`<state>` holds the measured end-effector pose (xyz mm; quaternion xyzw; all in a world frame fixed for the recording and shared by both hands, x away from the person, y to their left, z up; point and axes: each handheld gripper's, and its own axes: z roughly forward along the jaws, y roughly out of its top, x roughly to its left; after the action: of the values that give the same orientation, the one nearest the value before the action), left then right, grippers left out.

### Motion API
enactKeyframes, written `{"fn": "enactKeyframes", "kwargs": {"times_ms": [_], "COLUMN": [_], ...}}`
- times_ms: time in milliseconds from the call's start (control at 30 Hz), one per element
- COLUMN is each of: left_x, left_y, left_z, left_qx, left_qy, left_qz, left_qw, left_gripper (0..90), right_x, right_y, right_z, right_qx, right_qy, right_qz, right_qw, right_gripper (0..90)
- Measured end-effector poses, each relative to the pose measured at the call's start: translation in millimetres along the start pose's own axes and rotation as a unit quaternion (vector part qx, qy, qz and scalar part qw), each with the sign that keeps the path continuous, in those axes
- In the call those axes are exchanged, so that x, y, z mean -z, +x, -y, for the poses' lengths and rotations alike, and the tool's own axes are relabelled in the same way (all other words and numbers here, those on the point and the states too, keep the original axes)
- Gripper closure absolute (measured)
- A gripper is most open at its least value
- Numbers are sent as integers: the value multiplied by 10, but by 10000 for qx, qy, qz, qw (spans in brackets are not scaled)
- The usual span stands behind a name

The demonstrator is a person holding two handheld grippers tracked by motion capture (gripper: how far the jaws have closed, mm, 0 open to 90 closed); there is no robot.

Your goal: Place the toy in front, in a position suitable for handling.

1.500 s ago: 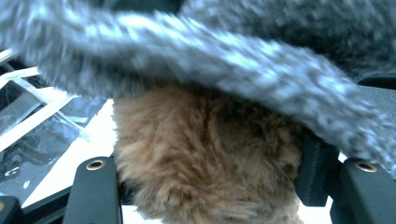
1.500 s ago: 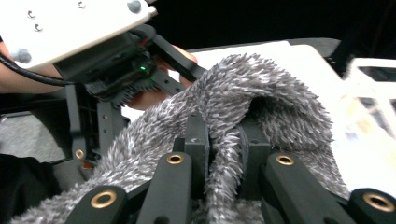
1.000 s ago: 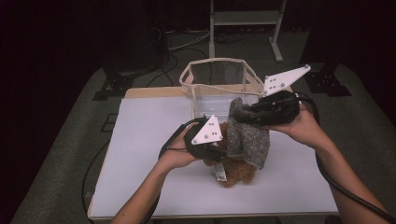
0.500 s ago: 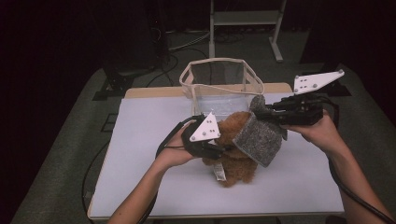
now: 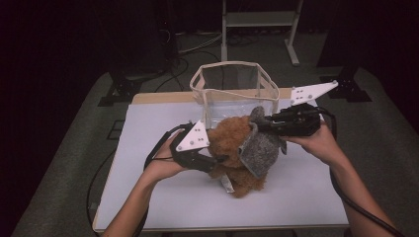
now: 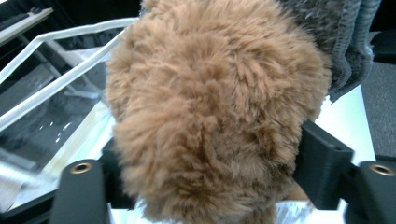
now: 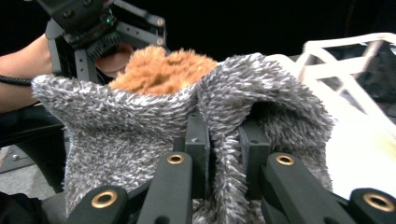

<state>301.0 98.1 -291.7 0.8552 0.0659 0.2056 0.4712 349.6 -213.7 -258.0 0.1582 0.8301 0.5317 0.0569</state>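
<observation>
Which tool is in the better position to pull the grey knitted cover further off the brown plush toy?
Right: the right tool already pinches the grey knitted cover.

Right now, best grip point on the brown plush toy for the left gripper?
Probably the rounded end of the brown plush toy that faces the left gripper, approached level from the table's left side. That end bulges between the jaws in the left gripper view. The far side is covered by the grey knit garment, which the right gripper pinches.
</observation>
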Motion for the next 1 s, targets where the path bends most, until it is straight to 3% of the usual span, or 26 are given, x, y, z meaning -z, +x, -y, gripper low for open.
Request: {"fn": "enactKeyframes", "kwargs": {"times_ms": [133,467,633,767,900,1000], "left_x": [183,555,686,755,840,883], "left_y": [8,-1,-17,-30,-38,-39], "left_z": [108,575,893,1085,1157,1143], "left_qx": [-37,180,495,663,686,691], "left_qy": [112,254,365,336,206,58], "left_qz": [-52,-248,-394,-491,-571,-586], "left_qw": [9999,9992,9973,9960,9958,9959], "left_gripper": [240,234,226,226,216,217], "right_x": [-220,-839,-1186,-1389,-1495,-1601], "right_y": [26,72,92,114,162,205], "right_z": [-14,31,147,186,158,182], "right_qx": [26,-79,-65,-85,26,178], "right_qy": [-12,-86,251,314,483,798], "right_qz": [-218,-739,-812,-905,-856,-795], "right_qw": [9998,9972,9964,9954,9952,9935], "right_gripper": [769,770,770,770,770,769]}}
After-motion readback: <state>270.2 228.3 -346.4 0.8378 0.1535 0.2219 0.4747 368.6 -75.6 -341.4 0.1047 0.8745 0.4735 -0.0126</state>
